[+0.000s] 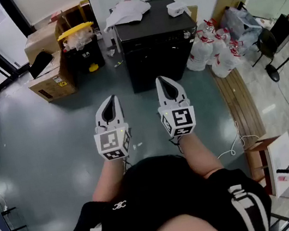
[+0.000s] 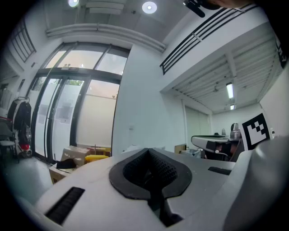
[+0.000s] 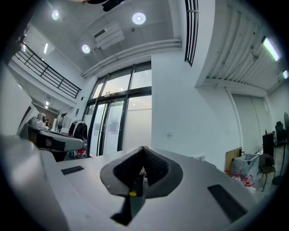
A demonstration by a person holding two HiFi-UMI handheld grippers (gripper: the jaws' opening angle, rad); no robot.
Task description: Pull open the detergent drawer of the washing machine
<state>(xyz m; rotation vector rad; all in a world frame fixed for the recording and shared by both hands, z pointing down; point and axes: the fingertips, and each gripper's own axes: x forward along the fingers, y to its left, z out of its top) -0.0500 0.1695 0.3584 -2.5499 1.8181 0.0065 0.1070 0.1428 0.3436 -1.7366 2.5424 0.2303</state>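
Observation:
The black washing machine (image 1: 157,43) stands on the grey floor ahead of me, with white cloths (image 1: 127,11) lying on its top. From this steep angle its detergent drawer cannot be made out. My left gripper (image 1: 111,98) and right gripper (image 1: 163,79) are held side by side in front of my body, short of the machine and touching nothing. Both point level toward it with their jaws together and nothing between them. The left gripper (image 2: 148,151) in its own view and the right gripper (image 3: 143,148) in its own view show only walls, windows and ceiling beyond the tips.
Cardboard boxes (image 1: 49,62) and a yellow-lidded bin (image 1: 78,38) stand left of the machine. Bags of bottles (image 1: 213,50), a wooden board (image 1: 239,101) and a chair (image 1: 278,44) are on its right. A white cable (image 1: 233,146) lies on the floor near my right side.

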